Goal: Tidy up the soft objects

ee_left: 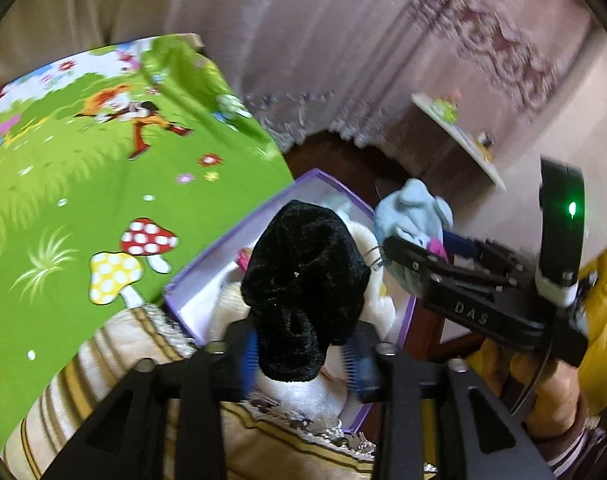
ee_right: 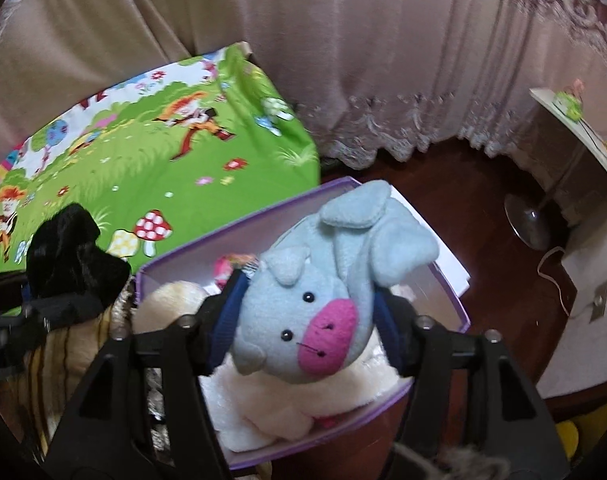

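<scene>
— How many soft things do we count?

— Two in our grippers. One blue pig plush (ee_right: 287, 300) sits head-first in the right gripper (ee_right: 308, 322), both blue pads pressed to its cheeks, so we are grasping it. One black velvet piece (ee_left: 303, 264) stands upright in the left gripper (ee_left: 301, 360). One pad touches it, but the other is blurred with perhaps a sliver of gap, so we cannot tell whether that grip holds.

— And where are they?

— Both hang over the one purple box (ee_right: 191, 256), which is open. The pig is above its middle and the black piece nearer its left rim.

— What is inside?

— One large cream plush (ee_right: 287, 412) filling most of the bottom, and one small pink thing (ee_right: 231, 268) by the far wall. Only the far corners show bare.

— Edges around us?

— On the left, one green picture cloth (ee_right: 143, 152) runs right up to the box's rim. A striped fringed blanket (ee_left: 103, 360) touches the near-left corner. Behind hangs the curtain (ee_right: 343, 60).

— Open room?

— To the right the dark wooden floor (ee_right: 463, 200) lies bare, up to one round stand base (ee_right: 527, 220), well apart from the box.
</scene>
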